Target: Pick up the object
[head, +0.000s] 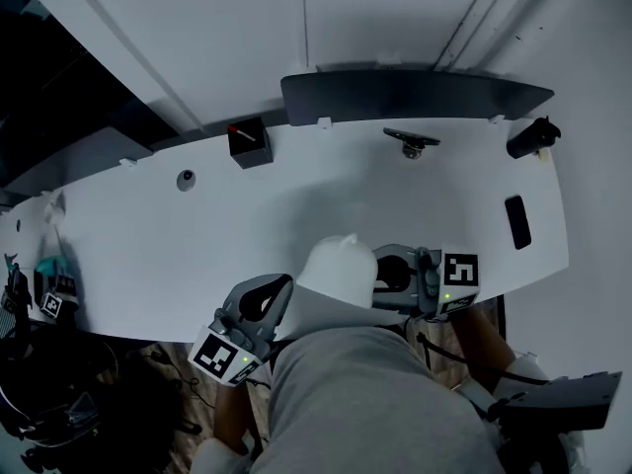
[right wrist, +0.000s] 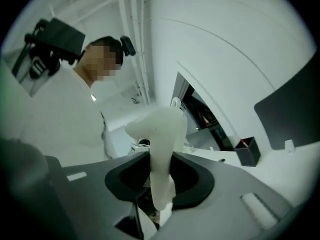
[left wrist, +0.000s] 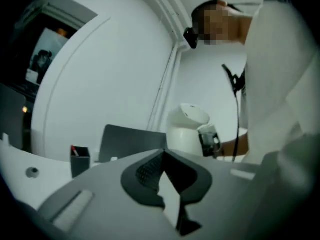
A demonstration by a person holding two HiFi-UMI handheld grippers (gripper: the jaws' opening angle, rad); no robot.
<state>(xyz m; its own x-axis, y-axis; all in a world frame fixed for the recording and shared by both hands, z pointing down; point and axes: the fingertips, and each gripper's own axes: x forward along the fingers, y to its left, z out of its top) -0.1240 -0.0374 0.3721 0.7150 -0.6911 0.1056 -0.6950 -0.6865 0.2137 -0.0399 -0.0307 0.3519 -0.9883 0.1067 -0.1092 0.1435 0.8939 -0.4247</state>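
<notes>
White curved table below a white wall, pen pot well ahead of both tongs. Right tongs pinching the white object at its narrow lower part, raised, apparently clear of the table. Left tongs pressed together, empty, just beside the object. Judged step: lift, seemingly achieved. Called for next: firm pinch, no tilt.

A long white desk with a curved front edge runs across the room under dim, bluish light. A dark grey panel stands along its back edge, against a plain white wall. Thin conduits run along the wall. Below the desk's front edge, a brownish floor carries loose black cables.
</notes>
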